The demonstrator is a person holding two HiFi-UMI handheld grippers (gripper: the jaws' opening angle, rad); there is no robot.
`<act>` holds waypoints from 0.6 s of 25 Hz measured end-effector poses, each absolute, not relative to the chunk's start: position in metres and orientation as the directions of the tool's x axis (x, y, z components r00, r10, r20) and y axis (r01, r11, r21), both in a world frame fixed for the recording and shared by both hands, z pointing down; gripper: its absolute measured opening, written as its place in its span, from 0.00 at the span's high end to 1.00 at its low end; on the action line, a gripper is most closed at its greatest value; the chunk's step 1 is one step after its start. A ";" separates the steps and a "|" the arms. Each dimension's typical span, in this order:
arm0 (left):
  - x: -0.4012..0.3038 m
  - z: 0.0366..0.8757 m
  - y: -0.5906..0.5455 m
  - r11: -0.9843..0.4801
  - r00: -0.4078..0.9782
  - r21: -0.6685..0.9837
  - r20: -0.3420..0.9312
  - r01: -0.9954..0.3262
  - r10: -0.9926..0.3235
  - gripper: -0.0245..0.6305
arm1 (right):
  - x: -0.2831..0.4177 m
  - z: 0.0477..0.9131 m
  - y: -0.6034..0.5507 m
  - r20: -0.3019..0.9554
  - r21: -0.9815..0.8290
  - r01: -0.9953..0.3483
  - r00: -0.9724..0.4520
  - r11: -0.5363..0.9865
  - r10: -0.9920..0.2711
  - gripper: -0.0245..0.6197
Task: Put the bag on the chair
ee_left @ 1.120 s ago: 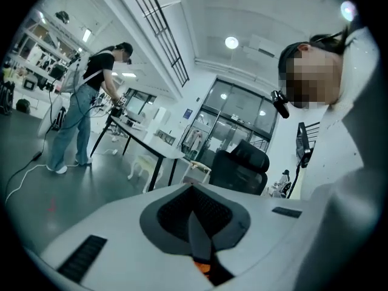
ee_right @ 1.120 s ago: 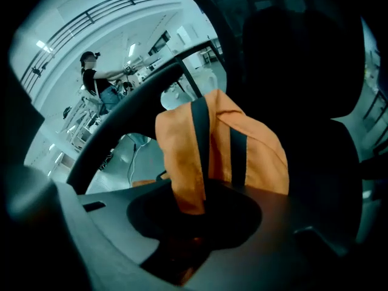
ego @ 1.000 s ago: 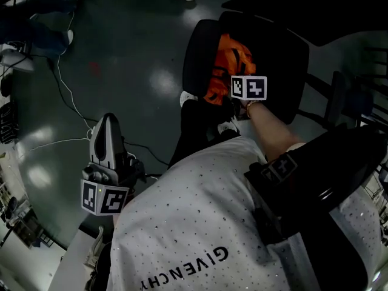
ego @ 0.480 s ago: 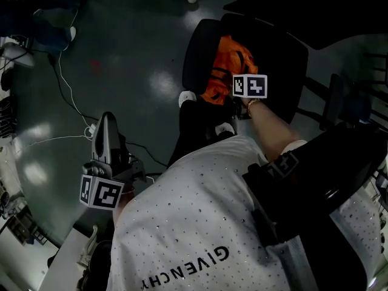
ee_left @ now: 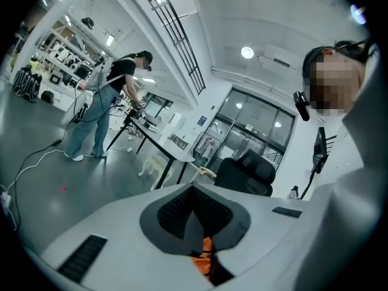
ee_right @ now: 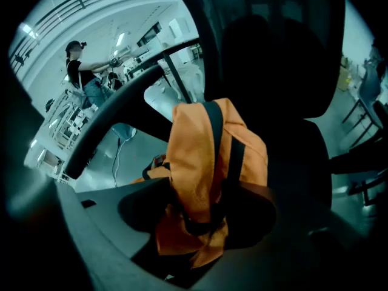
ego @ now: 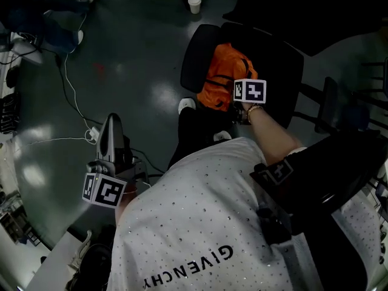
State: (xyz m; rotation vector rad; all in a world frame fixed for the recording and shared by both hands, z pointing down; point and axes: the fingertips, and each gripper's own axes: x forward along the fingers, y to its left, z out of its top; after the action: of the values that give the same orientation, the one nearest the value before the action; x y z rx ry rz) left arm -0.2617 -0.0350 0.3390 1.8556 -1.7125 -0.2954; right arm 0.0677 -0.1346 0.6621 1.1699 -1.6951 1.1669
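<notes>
We are opening the right tool (ee_right: 200, 223) around the bag (ego: 223, 74), now lying on the chair (ego: 279, 59); only pulling away remains. The left tool (ee_left: 195, 214) is closed and empty.

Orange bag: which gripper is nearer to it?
Right. The right gripper is at the orange bag on the chair, jaws opening around its fabric; the left gripper hangs well away over the floor.

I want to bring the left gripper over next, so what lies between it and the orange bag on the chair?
In the head view, open floor, then the person's dark-trousered leg and white shoe, just short of the chair.
</notes>
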 end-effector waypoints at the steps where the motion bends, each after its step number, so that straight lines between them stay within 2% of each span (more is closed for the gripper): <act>1: -0.258 0.337 -0.032 -0.002 0.148 0.554 0.218 -0.832 -0.965 0.96 | 0.068 0.656 -0.135 0.909 -0.283 -0.948 -0.314 0.148 -0.276 0.53; 3: -0.252 0.334 -0.028 -0.013 0.150 0.553 0.204 -0.833 -0.967 0.96 | 0.062 0.643 -0.138 0.875 -0.358 -0.925 -0.381 0.130 -0.300 0.54; 5: -0.246 0.332 -0.024 -0.022 0.153 0.552 0.192 -0.833 -0.969 0.96 | 0.053 0.630 -0.143 0.836 -0.419 -0.898 -0.440 0.138 -0.328 0.61; 7: -0.241 0.331 -0.021 -0.031 0.156 0.549 0.182 -0.835 -0.971 0.96 | 0.048 0.624 -0.147 0.821 -0.426 -0.888 -0.459 0.172 -0.338 0.61; 9: -0.236 0.330 -0.019 -0.042 0.158 0.549 0.166 -0.835 -0.973 0.96 | 0.048 0.624 -0.146 0.836 -0.384 -0.894 -0.443 0.232 -0.325 0.57; 12: -0.230 0.325 -0.016 -0.045 0.149 0.565 0.139 -0.824 -0.979 0.96 | 0.057 0.619 -0.145 0.855 -0.293 -0.905 -0.392 0.308 -0.338 0.57; 15: -0.230 0.315 -0.012 -0.039 0.135 0.583 0.122 -0.812 -0.983 0.96 | 0.058 0.604 -0.149 0.839 -0.281 -0.905 -0.393 0.319 -0.376 0.51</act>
State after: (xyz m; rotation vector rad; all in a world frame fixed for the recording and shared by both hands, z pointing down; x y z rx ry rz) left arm -0.2303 -0.0117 0.3151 1.8941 -1.7198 -0.4272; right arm 0.0583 -0.1489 0.6038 1.1302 -1.9209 1.0159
